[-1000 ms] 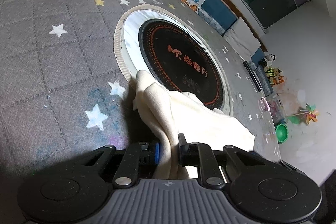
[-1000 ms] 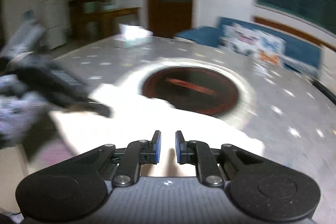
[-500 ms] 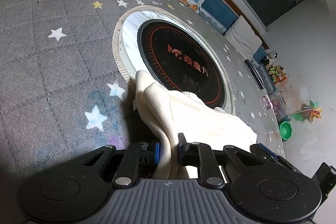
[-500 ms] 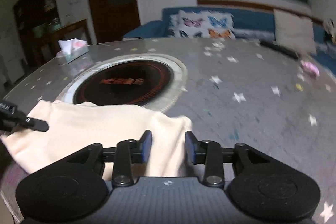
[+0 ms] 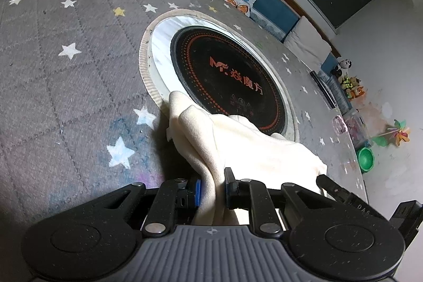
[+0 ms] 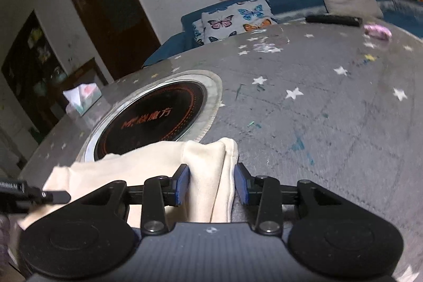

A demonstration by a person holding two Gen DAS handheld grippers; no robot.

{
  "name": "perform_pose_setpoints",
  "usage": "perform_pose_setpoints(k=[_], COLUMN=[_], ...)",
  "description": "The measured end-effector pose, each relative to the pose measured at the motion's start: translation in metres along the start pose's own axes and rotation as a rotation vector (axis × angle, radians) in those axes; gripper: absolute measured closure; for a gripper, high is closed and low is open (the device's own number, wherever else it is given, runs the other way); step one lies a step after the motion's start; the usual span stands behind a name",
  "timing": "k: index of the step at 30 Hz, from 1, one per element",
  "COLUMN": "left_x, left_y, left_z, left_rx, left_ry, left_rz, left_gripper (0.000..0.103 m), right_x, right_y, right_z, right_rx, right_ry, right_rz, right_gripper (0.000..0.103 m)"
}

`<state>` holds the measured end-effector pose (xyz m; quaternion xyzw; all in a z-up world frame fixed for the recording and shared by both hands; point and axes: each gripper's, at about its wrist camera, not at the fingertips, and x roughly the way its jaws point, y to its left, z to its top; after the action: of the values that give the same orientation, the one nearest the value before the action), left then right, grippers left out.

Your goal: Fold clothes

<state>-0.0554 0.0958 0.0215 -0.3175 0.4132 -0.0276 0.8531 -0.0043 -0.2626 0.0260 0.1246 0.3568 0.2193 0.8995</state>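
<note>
— Now, on the left, what do my tongs hold?
— My left gripper is clamped on a bunched edge of the cream garment, which lies on the star-patterned table cover and overlaps the round cooktop.
— And on the right?
— My right gripper stands parted, straddling the garment's folded end, pads not pressing.

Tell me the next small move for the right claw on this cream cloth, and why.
Probably close the right claw on the cream cloth. Its jaws stand apart with the cloth's folded end lying between them, the pads not visibly pressing it, while the left claw is already clamped on the other end. With both ends gripped, the cloth could be lifted off the grey star-patterned table cover for a fold.
</note>
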Motion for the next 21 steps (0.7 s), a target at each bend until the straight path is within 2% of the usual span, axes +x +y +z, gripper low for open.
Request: perform_pose_setpoints(k=[1, 4, 5, 6, 14, 21], left_x=[0.000, 0.000, 0.000, 0.000, -0.006, 0.032], left_y=[0.000, -0.003, -0.004, -0.005, -0.040, -0.104], left_z=[0.000, 0.000, -0.001, -0.001, 0.011, 0.021], left_rx=[0.000, 0.013, 0.018, 0.023, 0.109, 0.215], left_ry=[-0.001, -0.004, -0.005, -0.006, -0.031, 0.001], left_rz=[0.000, 0.012, 0.016, 0.021, 0.029, 0.001], left_gripper=[0.085, 0.085, 0.085, 0.085, 0.087, 0.088], right_x=[0.000, -0.001, -0.001, -0.001, -0.024, -0.057], right_y=[-0.001, 0.000, 0.000, 0.000, -0.002, -0.035], right_z=[0.000, -0.004, -0.005, -0.005, 0.004, 0.031], right_rx=[0.011, 0.026, 0.037, 0.049, 0.050, 0.024], right_ry=[-0.001, -0.002, -0.002, -0.002, -0.062, -0.149], right_rz=[0.000, 0.000, 0.007, 0.014, 0.048, -0.031], right_gripper=[0.068, 0.080, 0.090, 0.092, 0.095, 0.095])
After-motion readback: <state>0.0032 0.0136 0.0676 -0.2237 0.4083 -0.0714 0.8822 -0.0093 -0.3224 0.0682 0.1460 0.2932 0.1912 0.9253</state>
